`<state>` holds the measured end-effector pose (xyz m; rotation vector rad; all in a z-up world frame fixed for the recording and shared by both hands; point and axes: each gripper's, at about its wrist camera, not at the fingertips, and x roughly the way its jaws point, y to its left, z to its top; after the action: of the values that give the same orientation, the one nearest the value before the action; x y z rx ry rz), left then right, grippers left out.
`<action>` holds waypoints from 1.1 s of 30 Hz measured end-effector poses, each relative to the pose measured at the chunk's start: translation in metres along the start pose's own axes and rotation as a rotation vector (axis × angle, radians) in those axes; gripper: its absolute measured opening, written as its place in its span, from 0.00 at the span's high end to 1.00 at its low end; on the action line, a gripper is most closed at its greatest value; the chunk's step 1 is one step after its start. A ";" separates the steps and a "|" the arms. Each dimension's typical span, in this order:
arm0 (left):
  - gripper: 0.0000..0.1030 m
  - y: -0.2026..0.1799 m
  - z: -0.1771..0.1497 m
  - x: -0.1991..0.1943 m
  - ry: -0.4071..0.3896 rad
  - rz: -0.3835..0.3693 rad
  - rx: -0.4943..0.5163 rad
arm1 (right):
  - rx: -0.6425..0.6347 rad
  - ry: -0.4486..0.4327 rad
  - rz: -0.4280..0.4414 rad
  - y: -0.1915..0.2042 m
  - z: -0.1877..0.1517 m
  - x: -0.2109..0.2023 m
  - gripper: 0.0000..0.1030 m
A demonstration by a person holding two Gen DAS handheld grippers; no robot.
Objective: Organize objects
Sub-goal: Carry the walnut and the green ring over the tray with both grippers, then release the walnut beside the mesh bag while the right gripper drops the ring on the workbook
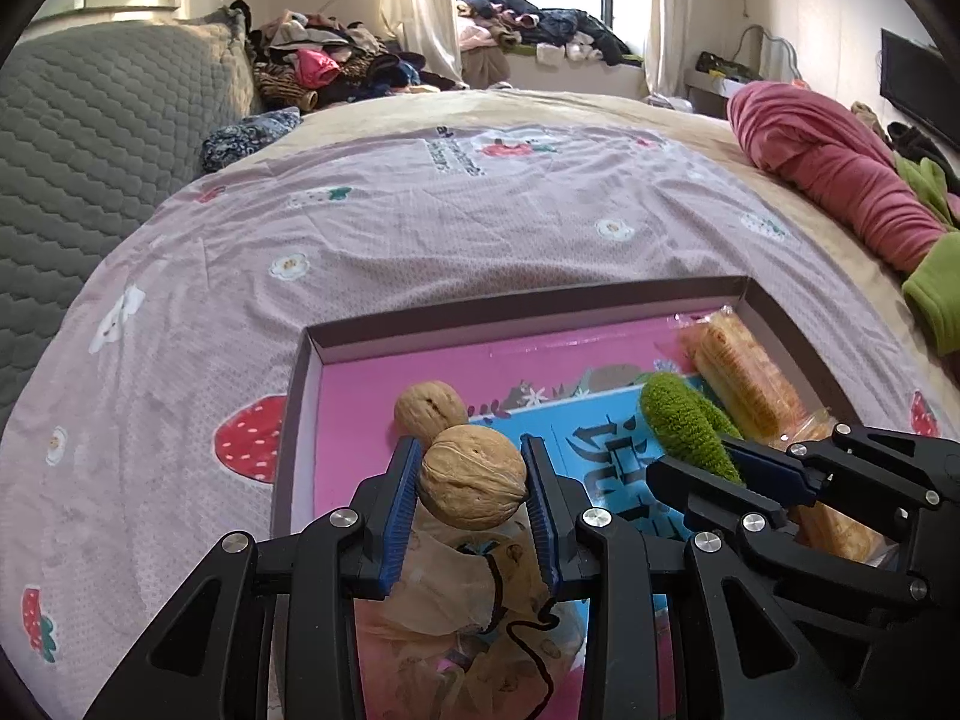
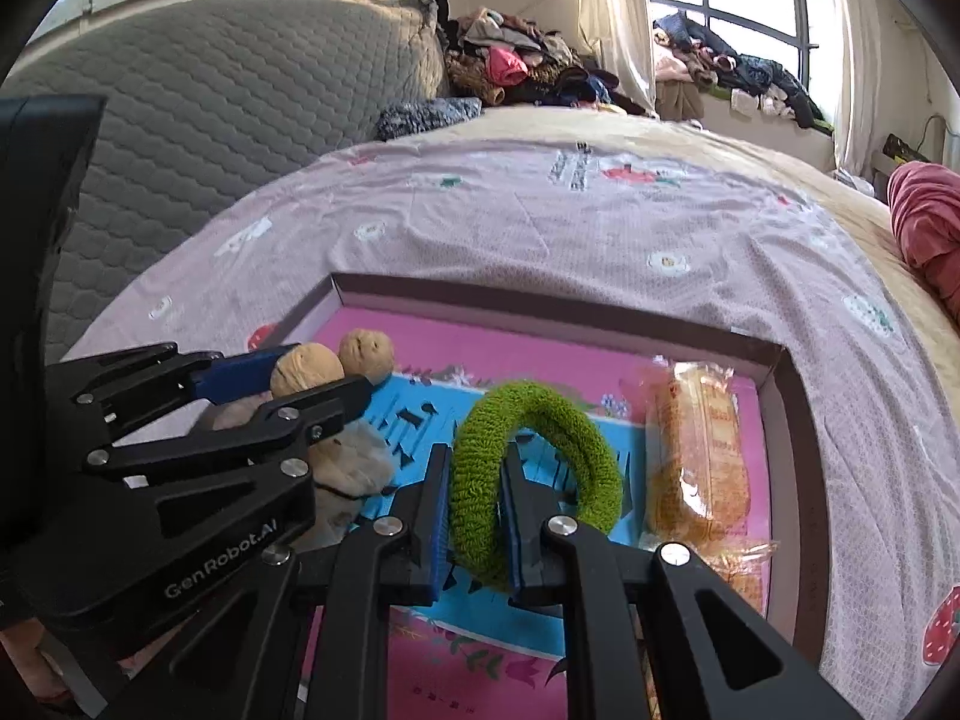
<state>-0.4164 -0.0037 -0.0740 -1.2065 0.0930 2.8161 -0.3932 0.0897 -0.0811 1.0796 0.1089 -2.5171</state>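
My left gripper [image 1: 470, 459] is shut on a walnut [image 1: 471, 486] and holds it above a shallow box [image 1: 312, 360] with a pink and blue printed bottom. A second walnut [image 1: 429, 408] lies in the box just beyond it. Under the gripper sits a sheer drawstring bag [image 1: 480, 594] of walnuts. My right gripper [image 2: 477, 457] is shut on one side of a green fuzzy ring [image 2: 540, 414], which stands upright over the box. The right wrist view shows the left gripper [image 2: 324, 373] to the left with its walnut [image 2: 303, 375]. A wrapped biscuit packet [image 2: 696, 456] lies along the box's right side.
The box [image 2: 798, 420] rests on a pink strawberry-print sheet [image 1: 420, 228] spread over a bed. A grey quilted headboard [image 1: 90, 138] stands on the left. A rolled red blanket [image 1: 828, 168] and a green cloth [image 1: 936, 294] lie at the right. Clothes are piled at the far end.
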 end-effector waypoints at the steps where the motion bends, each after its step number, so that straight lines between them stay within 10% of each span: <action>1: 0.66 0.000 -0.001 0.003 0.010 -0.004 0.002 | 0.002 0.007 -0.004 -0.001 -0.001 0.002 0.85; 26: 0.65 0.012 -0.010 0.026 0.099 -0.010 -0.034 | -0.009 0.081 -0.008 -0.004 -0.010 0.020 0.85; 33: 0.39 0.014 -0.007 0.019 0.085 -0.004 -0.038 | -0.038 0.086 -0.018 0.002 -0.010 0.020 0.75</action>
<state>-0.4254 -0.0177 -0.0923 -1.3328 0.0414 2.7754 -0.3984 0.0834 -0.1025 1.1760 0.1906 -2.4743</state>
